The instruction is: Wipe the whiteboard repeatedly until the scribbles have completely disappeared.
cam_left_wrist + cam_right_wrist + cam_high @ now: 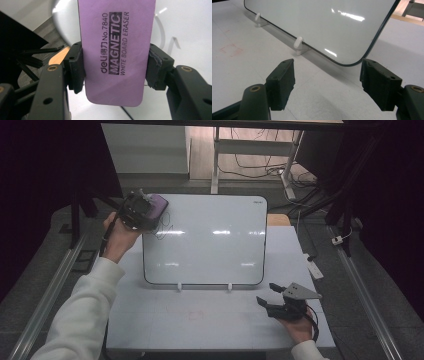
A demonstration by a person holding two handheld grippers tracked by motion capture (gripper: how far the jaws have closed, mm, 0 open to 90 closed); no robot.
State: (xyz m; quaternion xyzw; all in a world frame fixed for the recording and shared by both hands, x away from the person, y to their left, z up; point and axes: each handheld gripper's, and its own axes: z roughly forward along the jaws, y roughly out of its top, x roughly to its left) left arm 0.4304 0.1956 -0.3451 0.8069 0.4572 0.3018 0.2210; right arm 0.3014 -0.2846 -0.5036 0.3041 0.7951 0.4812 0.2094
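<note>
Whiteboard (210,240): 1 stiff, slick panel propped on 2 white clips on the table (200,320), likely tippy. Eraser (116,50): purple, light, probably soft foam, pinched across its long edges by the left gripper (115,68) at the board's top left corner. Right gripper (327,82): spread, empty, near the board's lower corner.

The eraser (116,50) was light purple, with black printed letters, and the word MAGNETIC stood in purple on a black bar. The whiteboard (210,240) was glossy white with a thin dark rim and thin dark pen lines near its upper left corner. Its two small feet (298,45) were white. The worktop (200,320) was pale grey with faint red marks. The fingers (283,82) were black, and the person's sleeve (85,315) was white
</note>
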